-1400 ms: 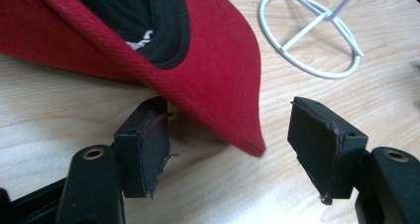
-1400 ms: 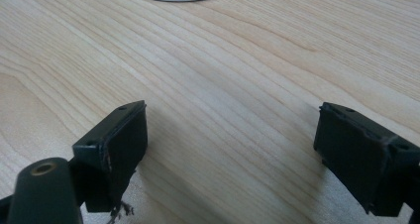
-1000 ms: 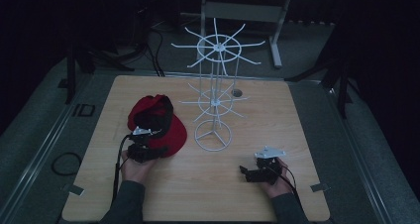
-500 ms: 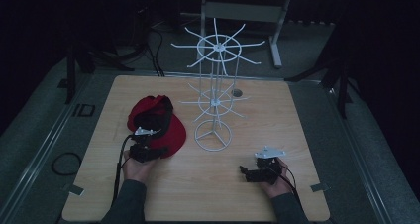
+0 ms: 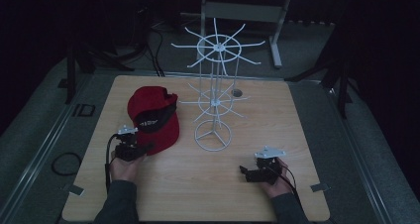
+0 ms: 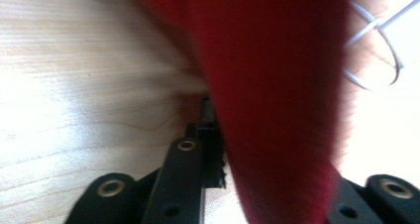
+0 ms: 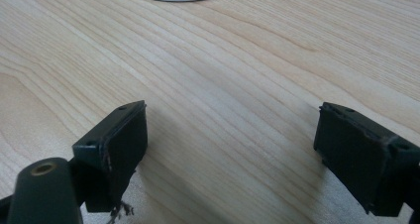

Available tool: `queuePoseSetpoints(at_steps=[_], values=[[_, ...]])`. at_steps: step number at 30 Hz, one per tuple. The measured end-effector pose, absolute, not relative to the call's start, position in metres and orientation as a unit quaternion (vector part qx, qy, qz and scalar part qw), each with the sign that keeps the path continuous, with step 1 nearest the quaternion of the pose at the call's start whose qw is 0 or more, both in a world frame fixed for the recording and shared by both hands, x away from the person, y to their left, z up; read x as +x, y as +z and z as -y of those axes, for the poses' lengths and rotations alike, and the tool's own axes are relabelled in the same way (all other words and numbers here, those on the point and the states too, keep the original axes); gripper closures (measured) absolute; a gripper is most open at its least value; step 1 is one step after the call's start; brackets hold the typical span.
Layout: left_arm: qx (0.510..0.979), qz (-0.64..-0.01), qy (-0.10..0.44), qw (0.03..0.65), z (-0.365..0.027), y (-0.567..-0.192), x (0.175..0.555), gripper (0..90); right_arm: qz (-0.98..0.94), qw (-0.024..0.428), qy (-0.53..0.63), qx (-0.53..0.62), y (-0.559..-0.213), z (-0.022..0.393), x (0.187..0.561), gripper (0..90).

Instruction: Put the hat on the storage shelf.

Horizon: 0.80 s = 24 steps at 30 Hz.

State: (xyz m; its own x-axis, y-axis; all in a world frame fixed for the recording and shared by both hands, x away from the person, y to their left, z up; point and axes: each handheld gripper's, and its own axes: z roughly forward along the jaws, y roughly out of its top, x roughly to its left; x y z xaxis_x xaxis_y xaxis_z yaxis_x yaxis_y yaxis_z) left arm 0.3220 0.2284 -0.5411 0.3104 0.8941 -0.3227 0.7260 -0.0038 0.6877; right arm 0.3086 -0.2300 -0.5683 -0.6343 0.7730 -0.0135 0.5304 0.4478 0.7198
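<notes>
**A:** On the counter (image 5: 297, 135), the white wire rack (image 5: 214, 105) stands mid-board, the red cap (image 5: 153, 120) just left of its base. Looks like the cap's meant for a rack arm?

**B:** Probably. The person should keep the brim pinched deep so the cap doesn't droop. The left tongs (image 5: 141, 148) are clamped on the brim; the right tongs (image 7: 233, 154) are spread wide, holding nothing, low over bare wood.
</notes>
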Motion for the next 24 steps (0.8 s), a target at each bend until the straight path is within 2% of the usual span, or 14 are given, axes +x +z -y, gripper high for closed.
queuePoseSetpoints(at_steps=[2, 24], values=[[0.702, -0.572, 0.113, 0.409, -0.2283, -0.5401, 0.3208, 84.9, -0.833, 0.173, 0.351, 0.391, -0.5683, 0.23, 0.3086, 13.1], [0.673, -0.569, 0.141, 0.451, -0.2366, -0.5343, 0.3147, 85.3, -0.833, 0.172, 0.351, 0.391, -0.5683, 0.2299, 0.3086, 13.1]])
